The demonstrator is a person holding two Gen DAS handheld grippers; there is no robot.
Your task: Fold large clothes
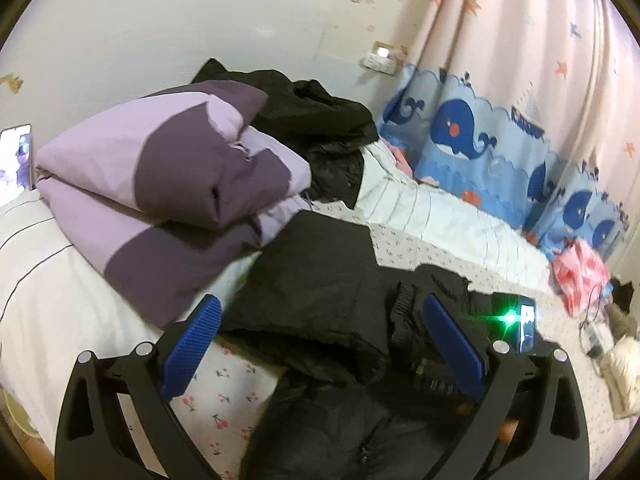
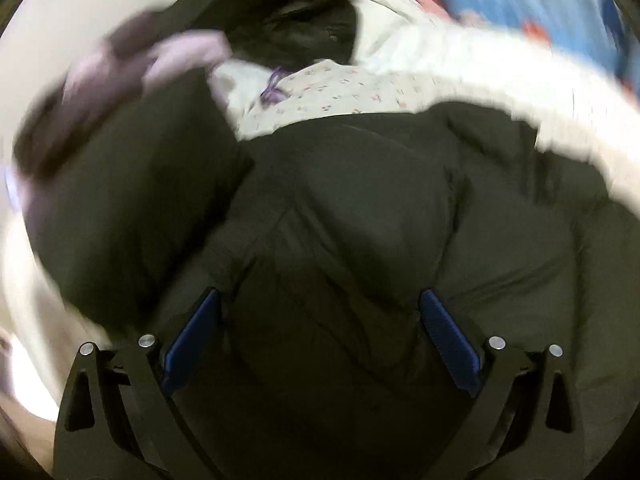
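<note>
So on my left wrist feed, the left gripper (image 1: 320,340) has its jaws spread wide, nothing pinched between them. It's hanging over the near part of the black jacket (image 1: 320,280), which is sprawled across the bed (image 1: 60,300) on top of a floral sheet (image 1: 224,392). A ribbed cuff (image 1: 404,312) of the jacket sits bunched up just inside the right-hand blue pad (image 1: 452,348).

Behind the jacket on the left there's a folded purple quilt (image 1: 160,184), two-tone, stacked in a fat bundle. Another dark garment (image 1: 320,120) is heaped behind that, against the wall. Along the far side of the bed runs a blue whale-print bumper (image 1: 460,132) with a pink starfish curtain (image 1: 540,40) above it, and some pink cloth (image 1: 580,276) is lying further along the bed. A phone (image 1: 16,160) is propped at the far left edge, screen lit.

Right wrist feed is pretty smeared with motion blur. The right gripper (image 2: 320,336) also has its jaws wide apart, holding nothing, close over the black jacket (image 2: 360,220), which fills most of the view. I can just make out the floral sheet (image 2: 340,92) past it.
</note>
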